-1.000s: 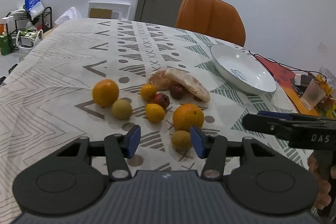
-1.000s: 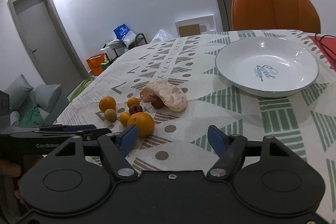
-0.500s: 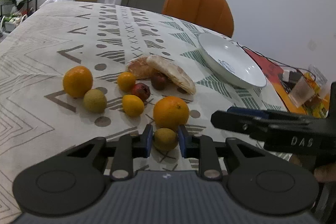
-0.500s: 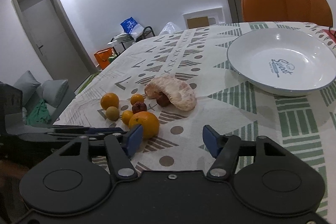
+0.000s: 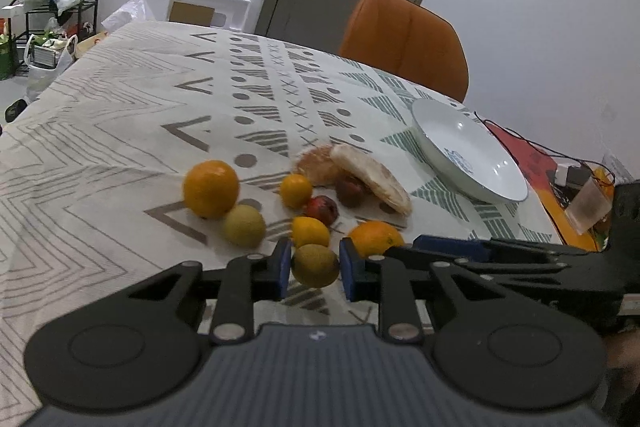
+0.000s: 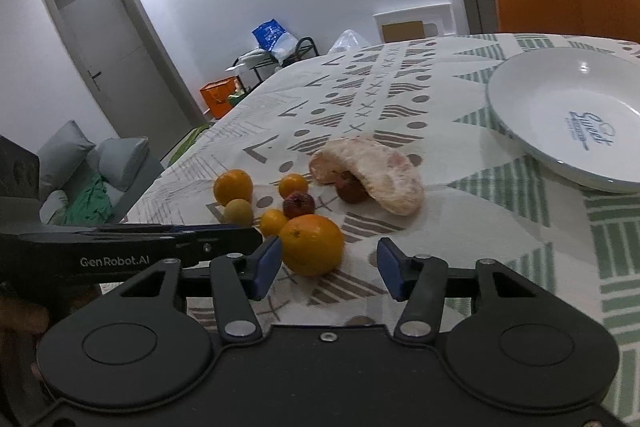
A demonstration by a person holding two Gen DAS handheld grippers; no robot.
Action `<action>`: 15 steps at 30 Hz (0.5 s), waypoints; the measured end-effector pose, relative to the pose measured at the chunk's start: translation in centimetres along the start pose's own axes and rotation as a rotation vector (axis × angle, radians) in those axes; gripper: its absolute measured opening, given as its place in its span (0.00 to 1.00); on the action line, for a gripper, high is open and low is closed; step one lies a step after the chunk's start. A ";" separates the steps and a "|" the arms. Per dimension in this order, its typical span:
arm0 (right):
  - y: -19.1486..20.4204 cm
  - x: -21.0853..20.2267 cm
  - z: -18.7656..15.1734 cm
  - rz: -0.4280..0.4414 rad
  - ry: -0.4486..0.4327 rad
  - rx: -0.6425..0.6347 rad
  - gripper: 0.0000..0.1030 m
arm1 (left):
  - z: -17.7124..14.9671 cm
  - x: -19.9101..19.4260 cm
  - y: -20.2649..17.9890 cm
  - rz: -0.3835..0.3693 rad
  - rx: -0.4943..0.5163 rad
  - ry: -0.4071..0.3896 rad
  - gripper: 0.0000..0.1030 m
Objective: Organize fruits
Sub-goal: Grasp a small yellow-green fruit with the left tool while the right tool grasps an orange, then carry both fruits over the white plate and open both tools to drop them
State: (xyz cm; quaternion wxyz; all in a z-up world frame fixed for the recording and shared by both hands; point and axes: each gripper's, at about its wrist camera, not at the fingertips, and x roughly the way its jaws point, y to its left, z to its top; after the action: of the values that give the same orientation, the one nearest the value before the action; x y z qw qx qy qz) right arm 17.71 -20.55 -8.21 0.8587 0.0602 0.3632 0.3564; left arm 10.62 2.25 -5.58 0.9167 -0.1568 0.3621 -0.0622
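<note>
Small greenish-yellow round fruit [image 5: 315, 264]: clamped between the blue pads [image 5: 282, 267] of the left claw [image 5: 314, 269]; whether it touches the patterned cloth-covered surface [image 5: 120, 131] cannot be told.
Left claw: narrowed onto that fruit, pointing level across the surface toward the fruit cluster.
Right claw [image 6: 329, 267]: spread wide, held low and level over the surface; its left pad [image 6: 267, 265] sits just beside the large orange [image 6: 312, 243], the right pad well apart from it.
Large orange: on the surface, in front of the right claw's gap, toward its left side.
White round plate [image 6: 520, 115]: on the surface, well apart from the fruits, beyond the peeled pale pomelo segment [image 6: 384, 179].
</note>
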 end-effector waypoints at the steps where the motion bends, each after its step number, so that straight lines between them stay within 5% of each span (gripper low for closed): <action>1: 0.1 0.3 0.0 0.002 0.004 0.001 0.51 | 0.1 -0.1 0.2 0.000 -0.004 -0.002 0.23; 5: 0.4 1.3 0.0 0.000 0.020 0.001 0.51 | 0.4 -0.3 0.6 -0.011 -0.014 -0.011 0.23; 8: 0.7 1.9 0.0 0.015 0.023 -0.006 0.38 | 0.7 -0.3 0.5 -0.010 -0.009 -0.019 0.23; 15: 0.0 0.1 0.0 -0.015 -0.033 0.011 0.37 | 1.4 0.3 -0.9 -0.021 0.027 -0.019 0.23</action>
State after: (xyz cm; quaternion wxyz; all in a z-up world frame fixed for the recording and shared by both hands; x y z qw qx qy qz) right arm 17.75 -20.53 -8.29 0.8668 0.0682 0.3516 0.3470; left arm 11.78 1.63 -4.52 0.9214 -0.1488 0.3509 -0.0755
